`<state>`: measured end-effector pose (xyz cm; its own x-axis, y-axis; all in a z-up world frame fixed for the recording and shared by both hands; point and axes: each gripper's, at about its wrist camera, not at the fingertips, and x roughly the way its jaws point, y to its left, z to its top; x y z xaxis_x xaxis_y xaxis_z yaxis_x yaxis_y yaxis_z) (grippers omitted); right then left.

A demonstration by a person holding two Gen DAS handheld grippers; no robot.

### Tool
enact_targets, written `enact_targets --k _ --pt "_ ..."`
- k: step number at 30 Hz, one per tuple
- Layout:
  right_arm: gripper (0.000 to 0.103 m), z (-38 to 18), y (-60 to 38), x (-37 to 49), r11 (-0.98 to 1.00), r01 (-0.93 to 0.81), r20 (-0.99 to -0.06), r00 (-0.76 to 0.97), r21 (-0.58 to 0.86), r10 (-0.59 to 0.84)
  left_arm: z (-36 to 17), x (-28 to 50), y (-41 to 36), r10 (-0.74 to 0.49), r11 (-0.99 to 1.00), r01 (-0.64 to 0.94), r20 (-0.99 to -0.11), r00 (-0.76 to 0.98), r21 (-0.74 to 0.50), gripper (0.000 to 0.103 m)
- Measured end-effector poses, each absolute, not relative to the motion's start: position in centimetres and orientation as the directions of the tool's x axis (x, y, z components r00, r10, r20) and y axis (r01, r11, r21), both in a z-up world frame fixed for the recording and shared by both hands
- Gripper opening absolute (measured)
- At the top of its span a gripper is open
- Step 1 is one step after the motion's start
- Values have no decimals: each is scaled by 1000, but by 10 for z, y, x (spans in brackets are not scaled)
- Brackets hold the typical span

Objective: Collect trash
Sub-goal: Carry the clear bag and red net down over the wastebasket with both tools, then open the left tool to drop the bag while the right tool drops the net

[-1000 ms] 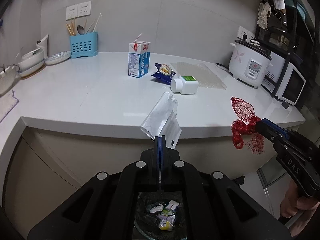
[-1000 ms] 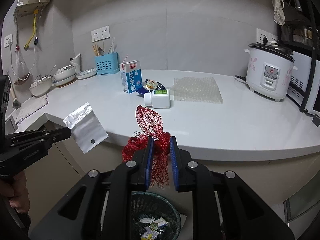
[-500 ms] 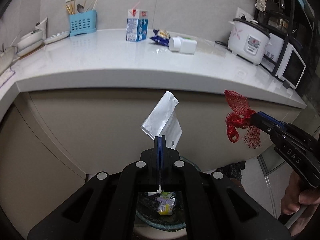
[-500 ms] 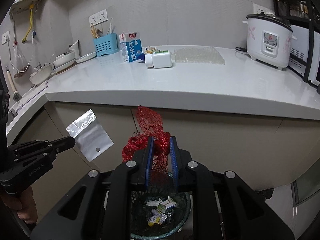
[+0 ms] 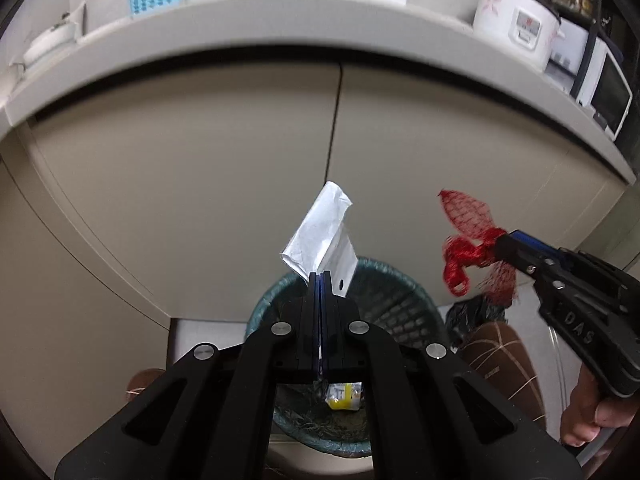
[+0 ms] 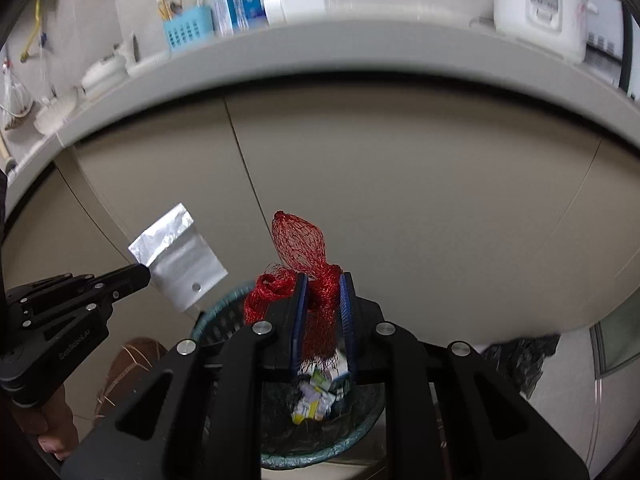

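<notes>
My left gripper [image 5: 320,278] is shut on a silver and clear plastic bag [image 5: 318,238], held above a teal woven trash bin [image 5: 394,300] on the floor. My right gripper [image 6: 323,282] is shut on a bunched red mesh net [image 6: 300,240], above the same bin [image 6: 224,312]. The bin holds several pieces of crumpled packaging [image 6: 316,398]. In the left wrist view the right gripper [image 5: 504,246] with the net [image 5: 466,216] is to the right. In the right wrist view the left gripper [image 6: 140,274] with the bag [image 6: 180,260] is to the left.
Beige cabinet doors [image 5: 240,152] stand just behind the bin under the white counter edge [image 5: 280,4]. On the counter are a milk carton [image 6: 236,2], a white bottle [image 6: 298,0], a blue utensil holder [image 6: 186,30] and a rice cooker [image 6: 538,2]. A black bag [image 6: 520,356] lies on the floor to the right.
Both grippers have dropped from counter height to below the counter edge and now hang over the bin. Each keeps its hold on its item.
</notes>
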<state>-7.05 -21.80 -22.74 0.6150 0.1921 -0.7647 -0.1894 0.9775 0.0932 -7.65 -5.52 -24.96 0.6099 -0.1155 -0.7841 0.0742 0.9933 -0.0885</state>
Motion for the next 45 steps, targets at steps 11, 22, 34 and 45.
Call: enact_targets --k 11,22,34,45 --pt "15 -288 -216 -65 980 -174 -832 525 99 177 -329 -62 -58 -98 995 48 -867 489 -85 0" --pt "15 -299 -226 -68 982 -157 -851 497 102 168 -366 -49 -72 -120 993 67 -900 420 -101 0" --pt "15 -297 -233 -71 983 -150 -858 487 104 165 -375 -42 -75 -136 991 65 -897 419 -120 29" --pt "16 -312 -206 -65 972 -208 -866 461 108 195 -348 -53 -36 -60 998 9 -865 499 -63 95"
